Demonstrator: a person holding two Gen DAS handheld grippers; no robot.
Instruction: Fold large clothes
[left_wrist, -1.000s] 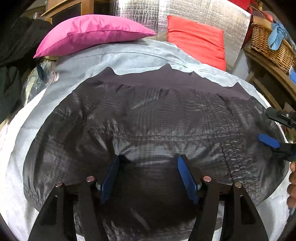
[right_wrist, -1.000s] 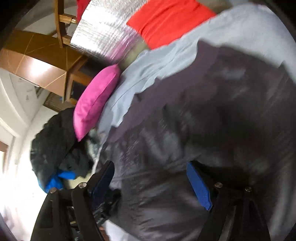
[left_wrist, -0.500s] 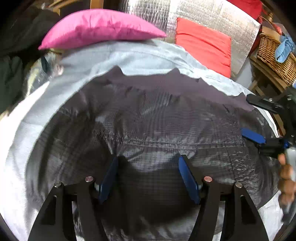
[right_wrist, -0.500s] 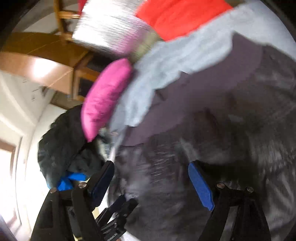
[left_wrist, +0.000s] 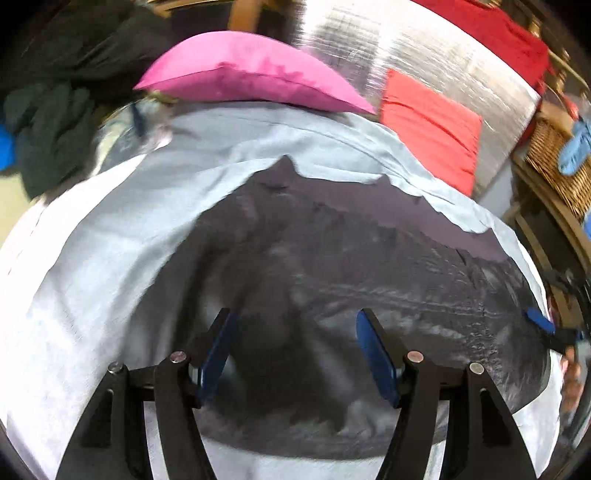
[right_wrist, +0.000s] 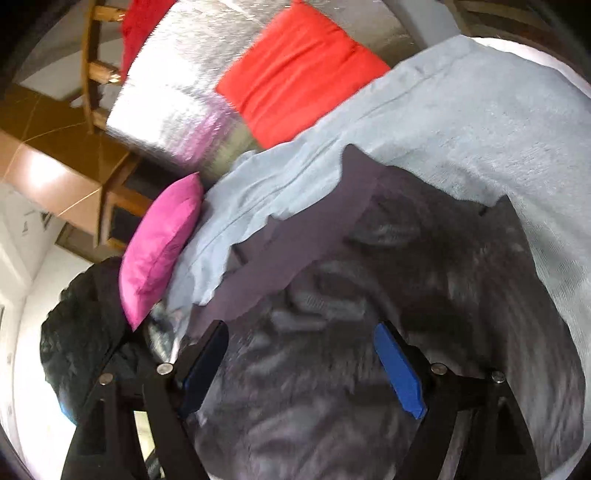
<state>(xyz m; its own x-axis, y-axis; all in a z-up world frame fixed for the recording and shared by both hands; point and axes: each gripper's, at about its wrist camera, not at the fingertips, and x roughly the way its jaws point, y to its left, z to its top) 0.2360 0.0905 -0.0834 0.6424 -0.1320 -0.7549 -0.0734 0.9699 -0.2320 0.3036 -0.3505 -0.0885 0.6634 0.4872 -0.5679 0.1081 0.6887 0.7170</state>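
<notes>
Left claw (left_wrist: 291, 354) drawn back leftward from dark garment (left_wrist: 369, 280); right claw (right_wrist: 301, 365) swung too.

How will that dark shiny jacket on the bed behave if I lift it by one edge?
The dark jacket would probably hang limp: it lies flat with small wrinkles on the light blue sheet. Its glossy gridded fabric looks thin, so likely light and somewhat slippery. A pinch on one edge may let the rest slide and unfold.
</notes>
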